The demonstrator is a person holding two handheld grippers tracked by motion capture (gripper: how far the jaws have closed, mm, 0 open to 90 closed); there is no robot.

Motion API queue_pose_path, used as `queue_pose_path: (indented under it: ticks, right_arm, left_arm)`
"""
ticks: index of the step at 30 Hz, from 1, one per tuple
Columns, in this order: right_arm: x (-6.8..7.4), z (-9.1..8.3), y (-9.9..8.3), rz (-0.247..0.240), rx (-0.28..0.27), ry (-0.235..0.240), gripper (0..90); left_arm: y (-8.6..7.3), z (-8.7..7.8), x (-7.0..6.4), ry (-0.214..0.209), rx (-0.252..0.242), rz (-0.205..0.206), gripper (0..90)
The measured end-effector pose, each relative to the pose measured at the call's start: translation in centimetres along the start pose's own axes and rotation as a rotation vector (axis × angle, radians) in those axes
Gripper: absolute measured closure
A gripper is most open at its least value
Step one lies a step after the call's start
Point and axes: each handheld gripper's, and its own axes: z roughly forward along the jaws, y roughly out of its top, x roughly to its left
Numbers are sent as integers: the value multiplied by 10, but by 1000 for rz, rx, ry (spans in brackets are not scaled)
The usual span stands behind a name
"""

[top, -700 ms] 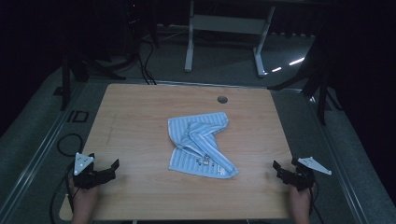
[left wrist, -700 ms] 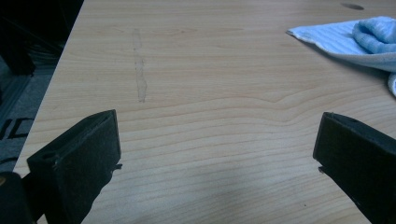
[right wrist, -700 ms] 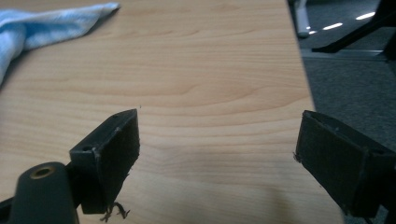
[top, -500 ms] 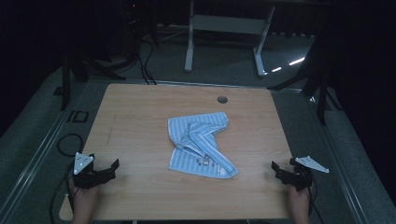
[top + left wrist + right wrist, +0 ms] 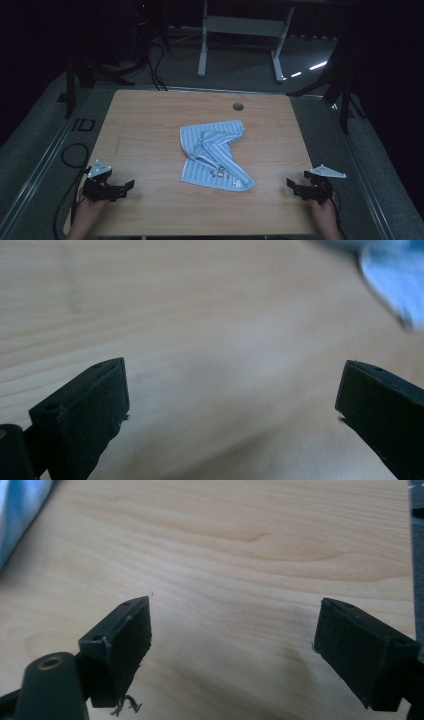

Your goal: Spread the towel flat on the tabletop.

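While both claws rest at near corners of tabletop (image 5: 150,125), crumpled blue striped towel (image 5: 215,155) lies mid-tabletop, well apart from either. Left claw (image 5: 131,184): jaws wide, nothing held, pointed inward toward towel. Right claw (image 5: 290,184): jaws wide, empty, likewise aimed inward. Judgement: symmetric, spread stance suits two-handed grab at towel corners. Small tag patch visible on towel's near fold. Cable grommet (image 5: 238,106) at far edge.

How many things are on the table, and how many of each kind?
Blue striped cloth: 1
Tongs: 2, the left tongs and the right tongs, both open
Round hole in the table: 1
Total: 4
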Motion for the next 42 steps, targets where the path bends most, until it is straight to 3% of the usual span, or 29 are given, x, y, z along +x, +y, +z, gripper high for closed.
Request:
queue_pose_path:
  ticks: [1, 4, 6, 7, 8, 10, 13, 14, 15, 18, 20, 25, 28, 32, 33, 38, 42]
  right_arm:
    - [-1, -2, 2, -7, 24, 22, 149]
    - [-2, -4, 5, -29, 109, 54, 148]
    - [-2, -6, 8, -59, 164, 61, 148]
    - [-2, -6, 8, -59, 164, 61, 148]
    - [-1, -6, 10, -67, 189, 71, 140]
    - [0, -8, 13, -78, 266, 92, 142]
    - [1, -8, 16, -98, 313, 94, 142]
    - [2, -9, 17, -114, 337, 96, 142]
    - [3, -10, 20, -138, 386, 103, 142]
    - [4, -13, 26, -165, 454, 132, 142]
    - [4, -14, 28, -173, 476, 138, 142]
    - [10, -15, 41, -235, 618, 174, 161]
    - [15, -12, 43, -267, 702, 209, 161]
    - [21, -6, 42, -311, 813, 203, 164]
    - [22, -4, 42, -316, 839, 199, 174]
    - [24, -2, 47, -335, 878, 191, 178]
    - [25, -1, 53, -325, 877, 190, 159]
  left_arm:
    - [1, -1, 0, 6, 28, 29, 6]
    - [5, -5, 1, -49, 85, 25, 6]
    - [7, -7, 0, -35, 115, 61, 6]
    - [7, -7, 0, -35, 115, 61, 6]
    - [7, -6, -2, -32, 161, 107, 6]
    - [7, -5, -5, -44, 193, 126, 6]
    - [7, -3, -8, -45, 231, 151, 6]
    - [8, -1, -11, -48, 272, 163, 6]
    - [8, -1, -12, -48, 281, 169, 6]
    - [12, 1, -15, -31, 327, 201, 6]
    - [15, 0, -16, -21, 341, 203, 6]
    - [22, 1, -16, -17, 418, 192, 6]
    - [26, -1, -16, -36, 430, 191, 6]
    - [28, -2, -18, -29, 497, 243, 6]
    - [28, -1, -18, -33, 516, 240, 6]
    - [29, 0, -22, -71, 634, 253, 6]
    - [33, -1, -29, -90, 656, 240, 6]
